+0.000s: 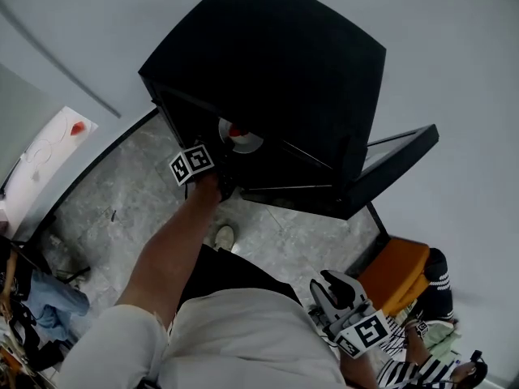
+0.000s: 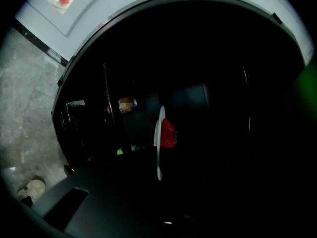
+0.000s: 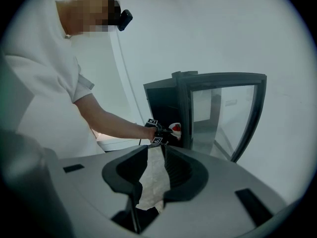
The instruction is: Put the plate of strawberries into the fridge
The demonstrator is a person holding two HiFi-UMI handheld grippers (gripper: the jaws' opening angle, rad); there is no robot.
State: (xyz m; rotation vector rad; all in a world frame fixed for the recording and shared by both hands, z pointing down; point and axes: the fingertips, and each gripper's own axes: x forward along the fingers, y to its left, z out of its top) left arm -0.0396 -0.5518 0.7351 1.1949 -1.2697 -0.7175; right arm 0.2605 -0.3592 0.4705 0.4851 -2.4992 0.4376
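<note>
Two grippers show in the head view; where does each one sit?

The left gripper (image 1: 220,162) reaches into the open black fridge (image 1: 268,63), its marker cube at the front edge. The right gripper (image 1: 334,288) hangs low at the person's right side, near an orange stool (image 1: 396,272) and well apart from the fridge.

And the plate?

The white plate (image 1: 247,143) is inside the fridge, just past the left gripper's tips, with a red strawberry (image 1: 236,130) on it. The fridge door (image 1: 399,154) stands swung out to the right over the grey stone floor (image 1: 113,209).

What does the left gripper view add?

It looks into the dark interior. The plate (image 2: 159,138) shows edge-on as a thin white line, with the strawberry (image 2: 168,133) against its right face. The near end of the rim runs down between the dark jaws of the left gripper (image 2: 159,185), which pinch it. Whether the plate rests on a shelf I cannot tell.

And the right gripper view?

The right gripper (image 3: 155,155) has its jaws spread, with only the stone floor showing in the gap. Beyond them the person's bare arm (image 3: 109,120) stretches to the left gripper (image 3: 157,133) at the mouth of the fridge (image 3: 163,105). The plate (image 3: 174,129) and a spot of red sit just inside. The glass door (image 3: 223,115) stands open on the right.
</note>
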